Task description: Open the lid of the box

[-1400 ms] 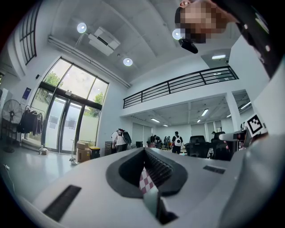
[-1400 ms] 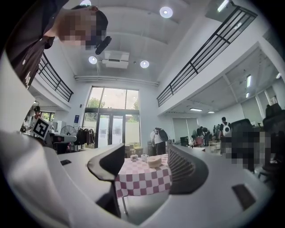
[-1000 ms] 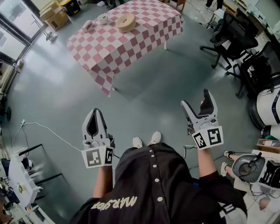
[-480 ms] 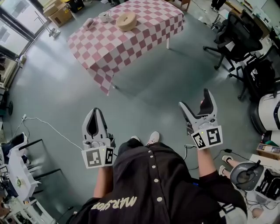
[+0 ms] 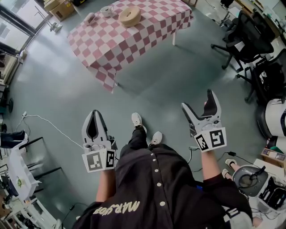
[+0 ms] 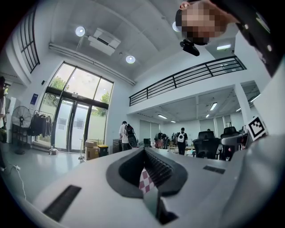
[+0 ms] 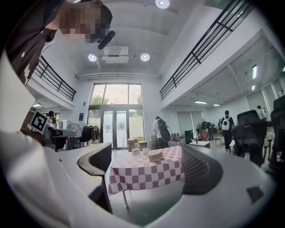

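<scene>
We hold the left hand-held gripper (image 5: 95,112) low at our left side, its jaws drawn together on nothing; through the slit between them only a sliver of checked cloth shows. The jaws of the right hand-held gripper (image 5: 199,100) have just been opening and stand wide apart, gripping nothing; between them we see the far bench (image 7: 147,173).

The box (image 5: 129,16), round and tan, sits on the bench's red-and-white checked cloth, well apart from both grippers. Just beside it on the cloth stand a white cup (image 5: 106,10) and another small pale thing (image 5: 89,18) that we cannot make out.

A broad stretch of grey floor (image 5: 156,85) lies between our shoes (image 5: 137,120) and the bench. A pale cable (image 5: 49,126) trails across the floor to our left. Black office chairs (image 5: 250,38) crowd the right side, apart from the bench. Cardboard boxes (image 5: 60,9) are stacked beyond its far left corner, and people (image 7: 161,131) stand farther back in the hall.
</scene>
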A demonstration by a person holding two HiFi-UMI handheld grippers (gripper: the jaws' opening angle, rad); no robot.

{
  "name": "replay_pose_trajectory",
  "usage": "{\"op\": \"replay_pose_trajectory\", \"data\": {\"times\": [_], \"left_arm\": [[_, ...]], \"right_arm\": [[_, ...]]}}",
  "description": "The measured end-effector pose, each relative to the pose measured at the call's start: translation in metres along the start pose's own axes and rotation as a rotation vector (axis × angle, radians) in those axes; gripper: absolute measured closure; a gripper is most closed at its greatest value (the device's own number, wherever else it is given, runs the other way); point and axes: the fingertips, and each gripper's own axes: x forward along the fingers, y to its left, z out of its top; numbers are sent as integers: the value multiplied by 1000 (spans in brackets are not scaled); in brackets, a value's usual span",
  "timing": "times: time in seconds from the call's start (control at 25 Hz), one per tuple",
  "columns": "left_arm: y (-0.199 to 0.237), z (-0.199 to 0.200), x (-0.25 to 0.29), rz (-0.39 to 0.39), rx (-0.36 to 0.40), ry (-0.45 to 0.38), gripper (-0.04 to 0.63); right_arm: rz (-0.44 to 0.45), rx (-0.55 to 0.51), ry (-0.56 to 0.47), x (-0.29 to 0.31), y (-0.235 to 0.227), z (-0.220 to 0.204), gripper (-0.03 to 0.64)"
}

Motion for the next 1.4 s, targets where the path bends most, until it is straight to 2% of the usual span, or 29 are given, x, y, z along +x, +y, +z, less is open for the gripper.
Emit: {"op": "replay_pose_trajectory", "data": {"times": [0.56, 0.96, 1.4], "left_arm": [[33, 13, 96, -32, -25, -60, 584], [67, 14, 155, -63, -50, -55, 584], [119, 15, 198, -114, -32, -55, 584]], "right_arm": [[-23, -37, -46, 91, -17, 28, 138], [-70, -58, -29, 146, -18, 29, 138], [-108, -66, -44, 197, 8, 25, 138]]}}
